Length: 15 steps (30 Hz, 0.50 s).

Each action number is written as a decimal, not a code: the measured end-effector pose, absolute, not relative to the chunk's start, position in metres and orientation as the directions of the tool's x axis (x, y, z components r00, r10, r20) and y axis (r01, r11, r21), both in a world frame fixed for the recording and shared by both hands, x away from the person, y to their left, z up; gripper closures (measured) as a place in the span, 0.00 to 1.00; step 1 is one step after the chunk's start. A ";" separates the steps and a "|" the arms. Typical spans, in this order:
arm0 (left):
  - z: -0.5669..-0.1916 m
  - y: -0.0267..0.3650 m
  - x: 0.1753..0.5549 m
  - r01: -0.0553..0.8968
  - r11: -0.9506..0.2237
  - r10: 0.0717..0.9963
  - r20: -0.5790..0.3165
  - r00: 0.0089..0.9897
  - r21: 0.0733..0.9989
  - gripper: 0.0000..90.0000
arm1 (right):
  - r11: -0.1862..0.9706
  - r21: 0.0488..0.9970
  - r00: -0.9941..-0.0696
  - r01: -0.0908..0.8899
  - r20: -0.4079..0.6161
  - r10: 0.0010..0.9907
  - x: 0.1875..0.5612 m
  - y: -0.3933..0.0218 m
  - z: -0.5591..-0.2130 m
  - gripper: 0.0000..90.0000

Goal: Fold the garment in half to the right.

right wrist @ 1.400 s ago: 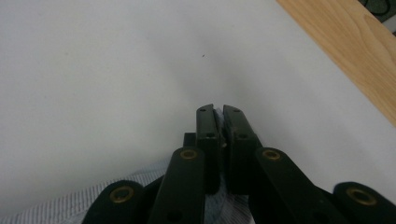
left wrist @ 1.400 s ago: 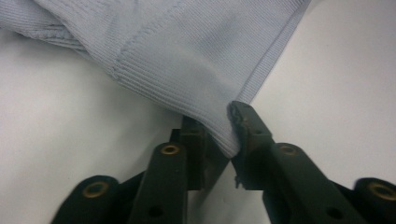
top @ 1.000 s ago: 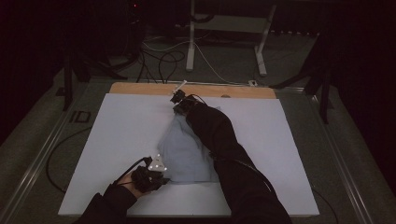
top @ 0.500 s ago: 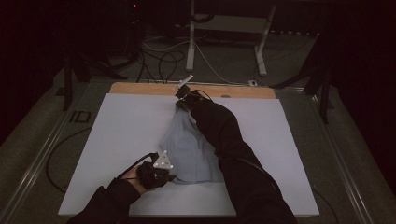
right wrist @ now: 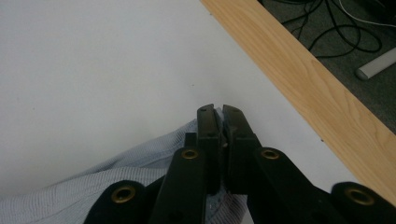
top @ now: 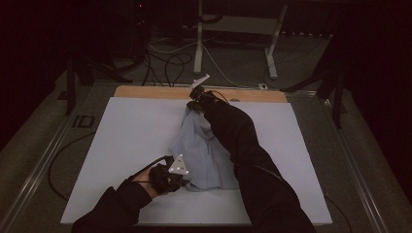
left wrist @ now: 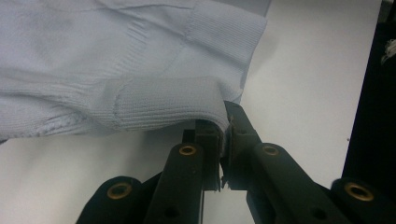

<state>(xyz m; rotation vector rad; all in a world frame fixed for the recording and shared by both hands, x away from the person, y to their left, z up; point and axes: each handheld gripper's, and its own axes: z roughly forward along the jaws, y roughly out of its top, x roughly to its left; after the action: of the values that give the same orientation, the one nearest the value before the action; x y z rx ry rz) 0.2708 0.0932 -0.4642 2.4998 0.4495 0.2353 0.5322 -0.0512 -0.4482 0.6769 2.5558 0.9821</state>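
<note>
The desk carries a white surface, with a strip of bare wood along its far edge. Beyond that edge, cables lie on the floor near white frame legs.

A pale blue knitted garment lies crumpled on the white surface, slightly right of centre, reaching from near the front edge toward the wooden strip. It has ribbed cuffs or hems.

The person's right arm, in a dark sleeve, extends across the garment to its far end. The left forearm enters from the bottom left.

The right hand-held gripper sits at the far end of the garment, just short of the wooden strip. Its jaws are clenched on a thin fold of the knit.

The left hand-held gripper sits at the near left corner of the garment. Its jaws are clamped on a ribbed edge of the fabric, which is folded over the jaw tips.
</note>
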 end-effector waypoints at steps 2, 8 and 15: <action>-0.463 0.090 0.271 0.256 -0.780 0.358 0.072 0.931 0.570 0.98 | 0.636 0.701 -0.834 0.324 -0.106 0.541 0.531 -0.055 -0.446 0.97; -0.457 0.079 0.272 0.218 -0.800 0.316 0.085 0.945 0.559 0.98 | 0.623 0.716 -0.838 0.315 -0.099 0.537 0.531 -0.069 -0.439 0.97; -0.453 0.063 0.276 0.174 -0.820 0.268 0.097 0.959 0.545 0.98 | 0.595 0.737 -0.831 0.322 -0.081 0.550 0.528 -0.087 -0.434 0.97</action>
<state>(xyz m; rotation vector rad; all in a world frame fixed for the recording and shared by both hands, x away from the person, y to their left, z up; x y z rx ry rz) 0.2756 0.0630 -0.4528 2.5529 0.3122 0.2281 0.5284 -0.0868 -0.4341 0.7110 2.5252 1.0786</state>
